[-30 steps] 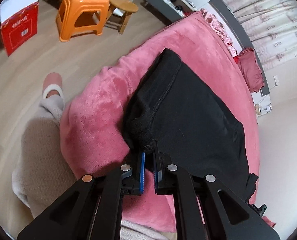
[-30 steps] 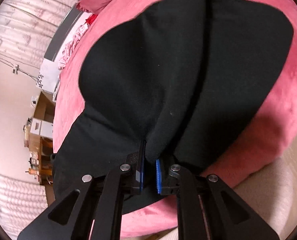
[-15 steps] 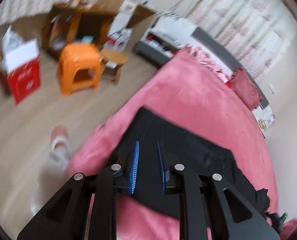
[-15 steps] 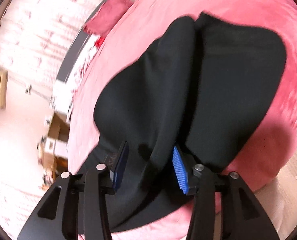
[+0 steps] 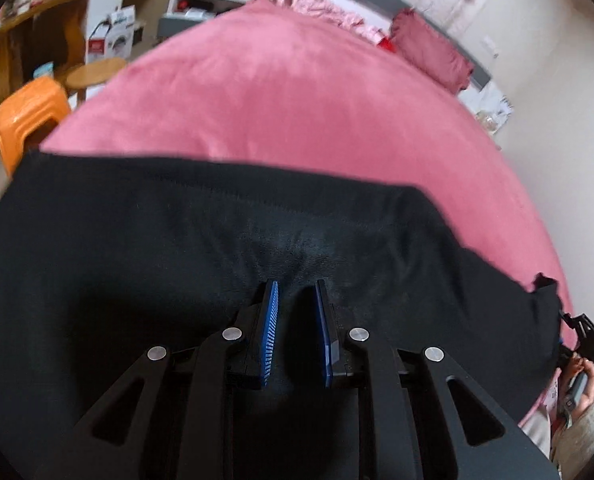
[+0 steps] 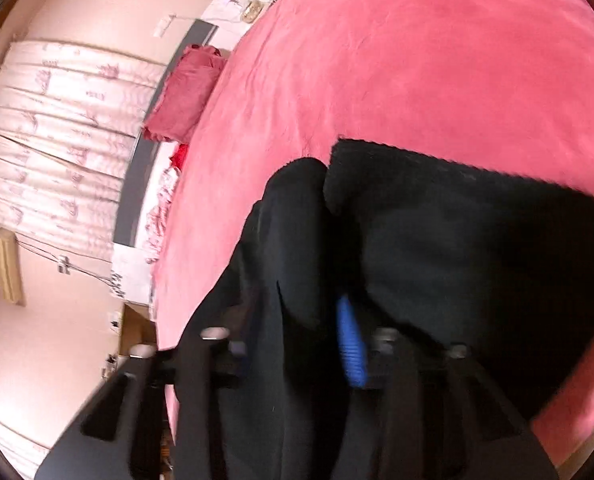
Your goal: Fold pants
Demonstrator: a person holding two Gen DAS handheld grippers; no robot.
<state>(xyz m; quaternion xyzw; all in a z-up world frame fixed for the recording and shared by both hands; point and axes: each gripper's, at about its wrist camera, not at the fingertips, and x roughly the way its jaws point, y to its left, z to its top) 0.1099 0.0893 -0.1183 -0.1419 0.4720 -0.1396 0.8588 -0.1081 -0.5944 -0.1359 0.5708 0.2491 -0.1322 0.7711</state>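
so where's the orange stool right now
In the left wrist view, the orange stool stands at the far left on the floor, beside the round wooden stool and the bed.

Right gripper (image 6: 297, 340) is motion-blurred; I can't see its left pad, hidden behind a fold of the black pants (image 6: 457, 240). Pants run off my left-wrist frame on both sides of the claw.

Your surface: pink bed (image 5: 297, 92) | on it: black pants (image 5: 177, 248) — dark-pink pillow (image 5: 433, 54) at the head
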